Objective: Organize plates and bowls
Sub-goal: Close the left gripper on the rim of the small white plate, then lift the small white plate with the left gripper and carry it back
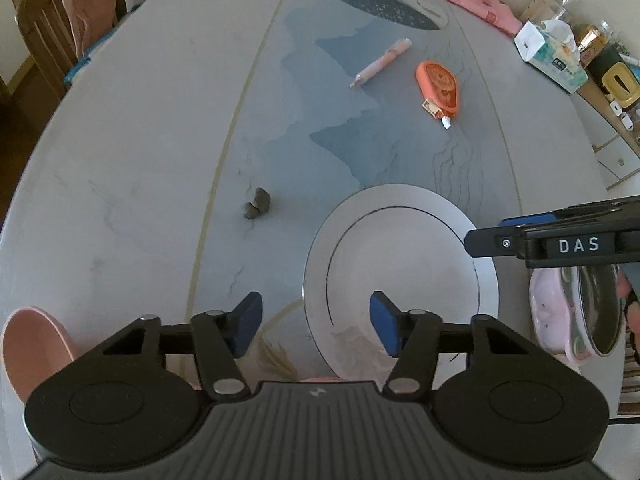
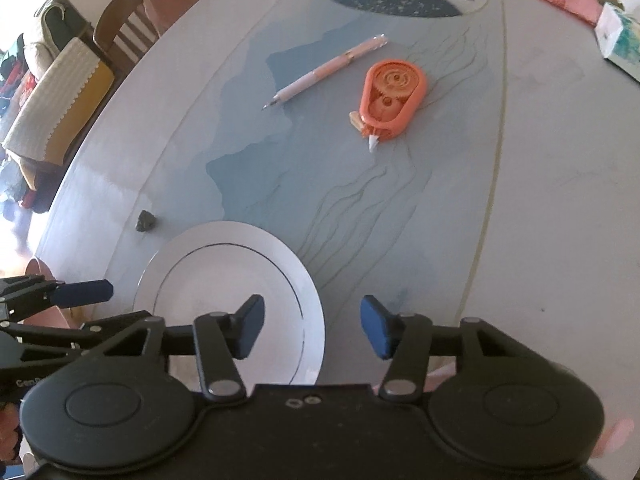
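Observation:
A white plate (image 1: 400, 264) with a thin dark ring lies on the table near its front edge; it also shows in the right wrist view (image 2: 228, 280). My left gripper (image 1: 316, 320) is open and empty, its right finger over the plate's left rim. My right gripper (image 2: 312, 328) is open and empty, straddling the plate's right rim; it also shows side-on in the left wrist view (image 1: 492, 240). A pink bowl (image 1: 36, 344) sits at the far left. A pale pink dish (image 1: 556, 312) lies at the right, partly hidden.
A pink pen (image 2: 324, 72), an orange correction-tape dispenser (image 2: 392, 96) and a small dark lump (image 1: 258, 202) lie on the table (image 1: 120, 160). A tissue box (image 1: 552, 56) stands at the back right. A wooden chair (image 2: 132, 20) is beyond the left edge.

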Demonstrator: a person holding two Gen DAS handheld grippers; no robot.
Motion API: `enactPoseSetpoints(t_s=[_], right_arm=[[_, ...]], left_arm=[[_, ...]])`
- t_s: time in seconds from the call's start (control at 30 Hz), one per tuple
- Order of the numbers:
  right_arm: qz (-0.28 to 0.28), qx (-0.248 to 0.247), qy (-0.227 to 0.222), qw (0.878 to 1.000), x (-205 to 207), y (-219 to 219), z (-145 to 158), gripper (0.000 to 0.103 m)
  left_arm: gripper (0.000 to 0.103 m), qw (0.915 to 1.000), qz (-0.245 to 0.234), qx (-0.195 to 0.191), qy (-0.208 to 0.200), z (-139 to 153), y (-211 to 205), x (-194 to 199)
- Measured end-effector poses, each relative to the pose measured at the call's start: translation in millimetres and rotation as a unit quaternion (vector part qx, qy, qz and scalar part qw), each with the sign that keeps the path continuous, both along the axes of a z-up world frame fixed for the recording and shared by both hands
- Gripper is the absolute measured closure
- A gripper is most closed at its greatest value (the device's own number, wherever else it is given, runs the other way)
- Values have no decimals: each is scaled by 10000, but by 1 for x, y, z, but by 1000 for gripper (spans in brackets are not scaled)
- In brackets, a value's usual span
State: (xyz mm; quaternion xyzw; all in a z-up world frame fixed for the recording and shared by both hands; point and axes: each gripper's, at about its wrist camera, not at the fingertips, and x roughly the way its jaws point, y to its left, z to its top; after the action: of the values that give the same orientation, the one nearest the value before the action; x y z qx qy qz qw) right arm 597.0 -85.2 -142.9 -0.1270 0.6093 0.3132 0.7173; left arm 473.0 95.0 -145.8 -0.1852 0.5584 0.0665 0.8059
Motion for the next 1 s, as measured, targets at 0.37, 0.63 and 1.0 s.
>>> enactPoseSetpoints(t_s=[0.37,0.63,1.0], right_arm=[[170,-116,291,9994,4,0,-16,73],[260,-128,219,9993,0,2,-16,83],[63,-191,-189,9996,3,-1,-7,97]], left_arm=[[72,9992,82,-349,194,-15,1,-3],[86,9994,178,-228,208,-15,-3,-2],[92,9993,358,-96,-85,-2,-1,0]])
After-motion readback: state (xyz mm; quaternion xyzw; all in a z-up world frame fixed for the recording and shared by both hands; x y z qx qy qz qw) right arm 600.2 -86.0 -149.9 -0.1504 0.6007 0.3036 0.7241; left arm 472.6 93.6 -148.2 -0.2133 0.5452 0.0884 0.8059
